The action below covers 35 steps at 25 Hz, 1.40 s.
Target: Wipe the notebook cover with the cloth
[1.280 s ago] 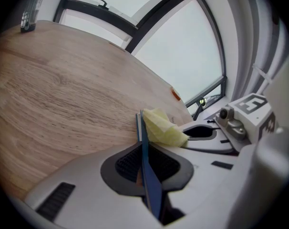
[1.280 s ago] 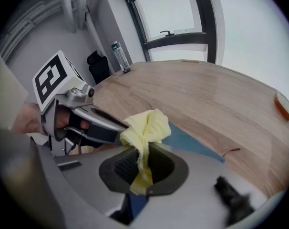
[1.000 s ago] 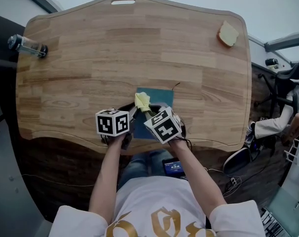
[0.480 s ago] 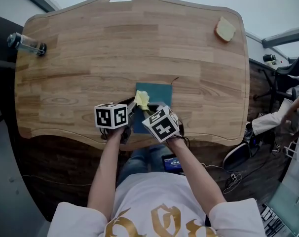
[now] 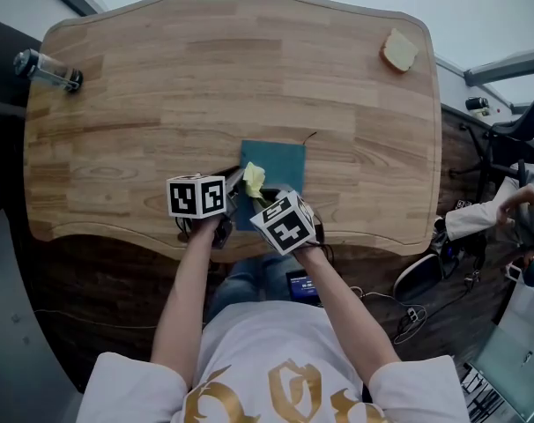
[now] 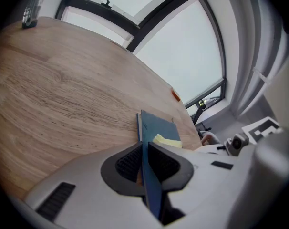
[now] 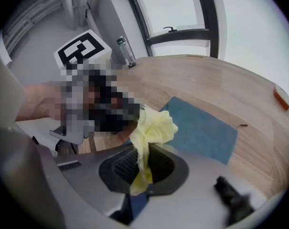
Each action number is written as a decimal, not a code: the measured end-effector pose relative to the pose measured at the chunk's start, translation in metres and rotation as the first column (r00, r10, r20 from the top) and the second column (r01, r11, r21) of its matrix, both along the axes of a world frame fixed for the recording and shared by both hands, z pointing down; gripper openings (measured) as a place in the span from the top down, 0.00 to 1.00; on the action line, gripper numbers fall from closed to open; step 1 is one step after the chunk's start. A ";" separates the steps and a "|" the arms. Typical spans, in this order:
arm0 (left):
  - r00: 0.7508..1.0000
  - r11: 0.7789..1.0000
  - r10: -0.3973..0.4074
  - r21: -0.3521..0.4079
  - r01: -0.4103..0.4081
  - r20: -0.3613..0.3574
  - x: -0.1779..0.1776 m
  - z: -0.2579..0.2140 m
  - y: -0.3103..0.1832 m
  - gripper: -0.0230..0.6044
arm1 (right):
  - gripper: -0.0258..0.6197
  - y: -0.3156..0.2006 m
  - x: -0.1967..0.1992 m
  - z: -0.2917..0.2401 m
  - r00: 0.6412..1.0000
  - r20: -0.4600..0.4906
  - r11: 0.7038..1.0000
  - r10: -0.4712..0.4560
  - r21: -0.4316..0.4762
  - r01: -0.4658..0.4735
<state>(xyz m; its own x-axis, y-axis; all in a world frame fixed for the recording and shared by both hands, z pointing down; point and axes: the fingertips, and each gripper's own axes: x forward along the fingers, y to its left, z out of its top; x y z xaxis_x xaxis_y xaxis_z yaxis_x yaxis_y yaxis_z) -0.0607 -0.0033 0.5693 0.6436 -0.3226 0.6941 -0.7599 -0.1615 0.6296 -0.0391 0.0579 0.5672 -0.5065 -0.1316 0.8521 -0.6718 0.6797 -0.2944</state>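
The notebook (image 5: 276,167) lies flat on the table (image 5: 205,77), near the front edge and a little right of the middle, teal cover up. A thin dark strand pokes out at its far right corner. The cloth (image 5: 253,181), a yellow bunch, stands over the cover's near left part.

The left gripper (image 6: 145,149) has its jaws pressed together on the notebook's (image 6: 156,128) near left edge, and the cover runs straight between the ribbed pads. The cloth (image 6: 166,140) shows just past its right jaw. The right gripper (image 7: 143,152) is clamped on the cloth (image 7: 154,127): a crumpled head sticks up beyond the jaws and a tail hangs behind them, over the notebook (image 7: 201,130).

From the head view the two marker cubes and the grippers cover the notebook's near edge. No view shows plainly whether the cloth presses on the cover. In the right gripper view a mosaic patch blots out most of the left gripper.

A bottle (image 5: 47,69) lies at the table's far left corner, and a tan piece (image 5: 399,51) sits at the far right corner. Both are well apart from the notebook. Another person's hand (image 5: 515,203) is cut off at the right edge.
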 end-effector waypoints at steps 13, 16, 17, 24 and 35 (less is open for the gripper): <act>1.000 1.000 -0.005 -0.004 0.005 -0.004 -0.001 0.000 0.000 0.89 | 0.90 0.021 -0.006 0.000 1.000 -0.011 1.000 -0.027 -0.011 0.027; 1.000 1.000 -0.005 -0.003 0.005 -0.003 -0.001 0.000 0.001 0.89 | 0.90 0.026 -0.007 0.000 0.999 -0.010 0.999 -0.031 -0.012 0.031; 1.000 1.000 -0.005 -0.002 0.005 -0.003 -0.001 0.000 0.000 0.89 | 0.90 0.028 -0.008 0.000 0.999 -0.009 0.999 -0.033 -0.013 0.033; 1.000 1.000 -0.005 -0.001 0.005 -0.003 0.000 0.000 0.000 0.89 | 0.90 0.040 -0.011 0.000 0.999 -0.002 0.999 -0.052 -0.016 0.052; 1.000 1.000 -0.004 -0.001 0.004 0.000 -0.001 0.000 0.001 0.89 | 0.90 0.059 -0.013 0.000 0.997 0.008 0.997 -0.071 -0.043 0.071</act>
